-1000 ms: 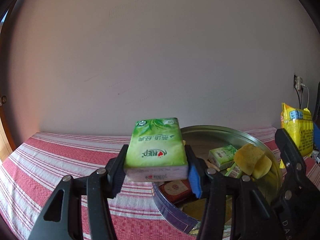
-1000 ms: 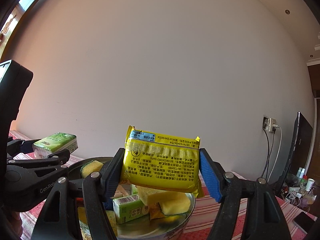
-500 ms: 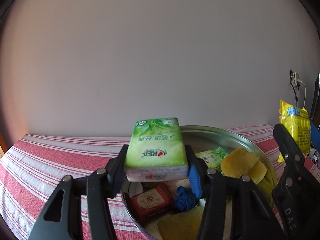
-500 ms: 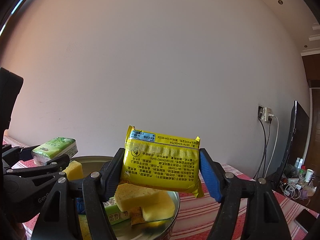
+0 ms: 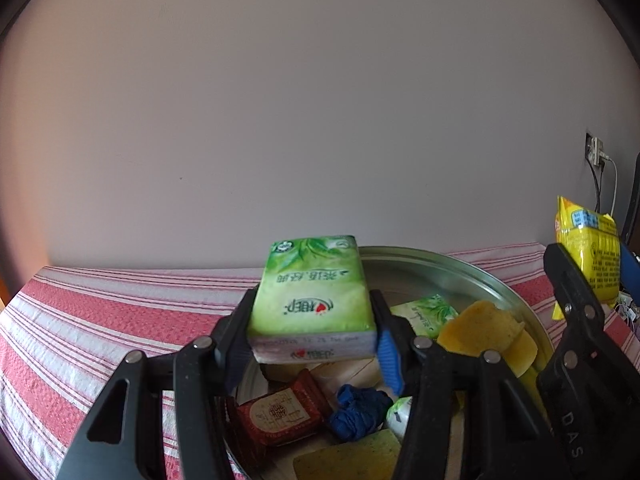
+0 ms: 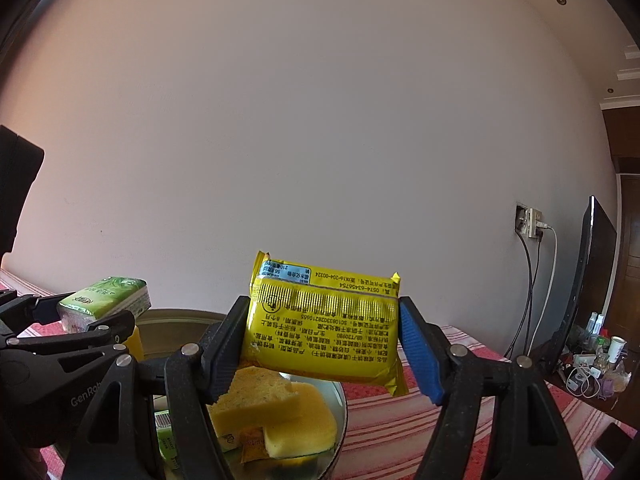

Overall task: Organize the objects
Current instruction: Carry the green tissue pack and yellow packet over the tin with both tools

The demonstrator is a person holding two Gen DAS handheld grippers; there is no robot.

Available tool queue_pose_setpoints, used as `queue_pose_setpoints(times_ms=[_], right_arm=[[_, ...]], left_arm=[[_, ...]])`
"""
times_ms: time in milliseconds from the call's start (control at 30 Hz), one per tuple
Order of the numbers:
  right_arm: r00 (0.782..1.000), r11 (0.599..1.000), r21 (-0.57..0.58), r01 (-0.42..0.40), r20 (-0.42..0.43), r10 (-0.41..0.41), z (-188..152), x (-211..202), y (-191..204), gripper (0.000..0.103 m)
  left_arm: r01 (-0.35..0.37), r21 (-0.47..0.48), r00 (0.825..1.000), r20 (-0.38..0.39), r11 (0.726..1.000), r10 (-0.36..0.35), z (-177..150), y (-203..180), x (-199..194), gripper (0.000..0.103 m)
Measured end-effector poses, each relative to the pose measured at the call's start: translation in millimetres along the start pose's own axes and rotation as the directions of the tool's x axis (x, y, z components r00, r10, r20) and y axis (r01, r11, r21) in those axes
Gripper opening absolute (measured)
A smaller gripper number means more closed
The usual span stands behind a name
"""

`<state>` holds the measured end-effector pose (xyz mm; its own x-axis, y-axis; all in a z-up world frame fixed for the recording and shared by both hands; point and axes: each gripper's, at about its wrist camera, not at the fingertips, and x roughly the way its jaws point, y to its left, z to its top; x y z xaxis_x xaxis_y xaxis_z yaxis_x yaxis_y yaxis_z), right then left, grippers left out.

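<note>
While the left gripper point(image 5: 314, 330) clamps a green tissue pack point(image 5: 313, 298) over the metal basin point(image 5: 460, 270), the right gripper point(image 6: 322, 340) pinches a yellow snack packet point(image 6: 324, 330) beside it — carrying step; next, probably, separate sorted spots.

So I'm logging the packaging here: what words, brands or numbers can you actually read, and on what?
"DAS" on the right gripper, letters stacked, possibly cut off.
"GenRob", cut off, on the left gripper.
"0574-63456754", upside down, on the yellow packet; other print too small.
Green tissue pack: upside-down Chinese brand, not legible.
Red packet: emblem only.
</note>
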<state>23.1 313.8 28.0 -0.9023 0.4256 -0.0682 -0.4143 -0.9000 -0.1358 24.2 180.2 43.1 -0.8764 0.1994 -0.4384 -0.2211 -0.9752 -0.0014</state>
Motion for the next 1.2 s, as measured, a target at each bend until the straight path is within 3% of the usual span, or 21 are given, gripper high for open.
queue_pose_setpoints(times_ms=[467,700,1200], right_arm=[[0.991,0.997,0.037,-0.069,-0.11,0.073,7,29,4,0.073],[0.986,0.994,0.026,-0.105,-0.124,0.108,14,25,14,0.073],[0.965,0.984,0.035,-0.177,-0.19,0.181,29,14,29,0.073]], left_arm=[[-0.037,0.01,0.997,-0.06,0.999,0.038,2,-5,21,0.053],[-0.057,0.006,0.994,-0.09,0.998,0.058,10,-29,62,0.053],[-0.114,0.038,0.985,-0.128,0.993,0.118,12,-42,79,0.053]])
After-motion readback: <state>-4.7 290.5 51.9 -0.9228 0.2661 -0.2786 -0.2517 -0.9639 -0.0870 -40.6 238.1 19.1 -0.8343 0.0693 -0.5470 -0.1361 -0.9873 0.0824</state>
